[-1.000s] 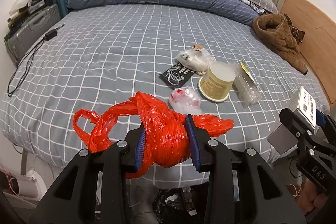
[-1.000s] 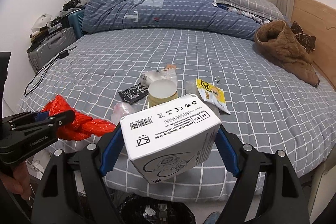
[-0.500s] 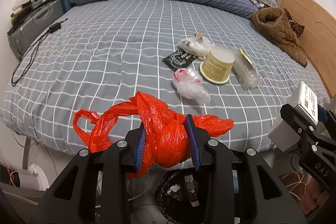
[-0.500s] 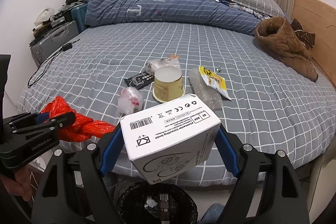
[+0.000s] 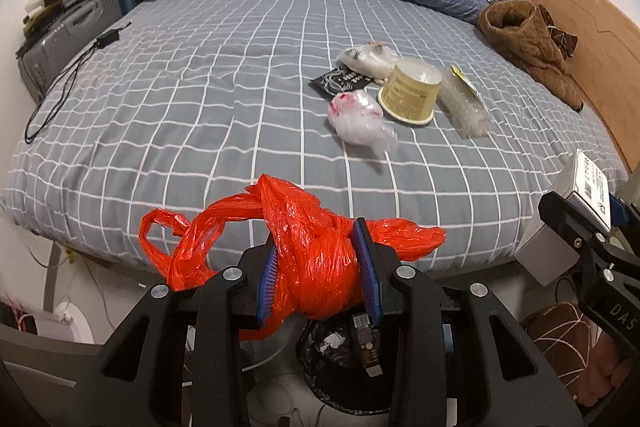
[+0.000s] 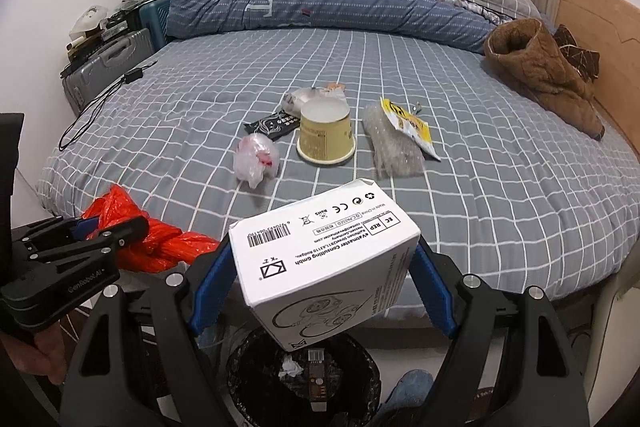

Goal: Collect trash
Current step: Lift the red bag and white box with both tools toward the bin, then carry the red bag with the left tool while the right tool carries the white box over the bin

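At the bottom centre of each frame, my left gripper [image 5: 318,267] is clamped on a knotted orange plastic bag [image 5: 308,247] and my right gripper [image 6: 320,279] squeezes a white cardboard box [image 6: 324,255]. Both hang above the black-lined round bin [image 6: 256,383]. I judge this the drop step: next, open both and release; more litter waits mid-frame on the grey checked bed [image 5: 200,107].
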`<state>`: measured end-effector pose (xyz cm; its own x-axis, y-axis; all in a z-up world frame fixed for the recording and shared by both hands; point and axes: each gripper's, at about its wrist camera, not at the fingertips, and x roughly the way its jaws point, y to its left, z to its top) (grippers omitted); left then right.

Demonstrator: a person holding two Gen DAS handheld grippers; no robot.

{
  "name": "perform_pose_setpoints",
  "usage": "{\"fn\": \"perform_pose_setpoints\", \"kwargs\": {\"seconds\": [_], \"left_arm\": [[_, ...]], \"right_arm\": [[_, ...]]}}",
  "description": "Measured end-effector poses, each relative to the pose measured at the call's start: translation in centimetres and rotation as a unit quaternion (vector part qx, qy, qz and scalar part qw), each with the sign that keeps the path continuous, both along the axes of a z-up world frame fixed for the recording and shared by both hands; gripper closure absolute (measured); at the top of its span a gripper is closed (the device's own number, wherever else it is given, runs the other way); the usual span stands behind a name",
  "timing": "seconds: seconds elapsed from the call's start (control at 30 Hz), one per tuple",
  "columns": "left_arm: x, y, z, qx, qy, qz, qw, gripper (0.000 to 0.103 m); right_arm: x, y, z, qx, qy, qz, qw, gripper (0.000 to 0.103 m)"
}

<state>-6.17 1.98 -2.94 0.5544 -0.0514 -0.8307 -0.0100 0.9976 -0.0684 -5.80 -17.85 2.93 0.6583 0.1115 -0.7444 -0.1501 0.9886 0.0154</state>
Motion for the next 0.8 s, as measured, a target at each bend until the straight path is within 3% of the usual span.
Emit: {"fn": "perform_pose_setpoints", "kwargs": {"seconds": [0.43,0.8], "left_arm": [[-3.4,-0.7,-1.8,-0.009,0.017,0.003,0.9998,0.069],[-6.4,-1.7,-5.0,-0.009,0.038,0.005,0.9992,0.069]], "right_arm": [[-3.0,-0.2,-1.6,0.000,0.021,-0.002,1.000,0.026],[-5.5,-0.2,-4.8,-0.009,0.053,0.000,0.999,0.026]]}}
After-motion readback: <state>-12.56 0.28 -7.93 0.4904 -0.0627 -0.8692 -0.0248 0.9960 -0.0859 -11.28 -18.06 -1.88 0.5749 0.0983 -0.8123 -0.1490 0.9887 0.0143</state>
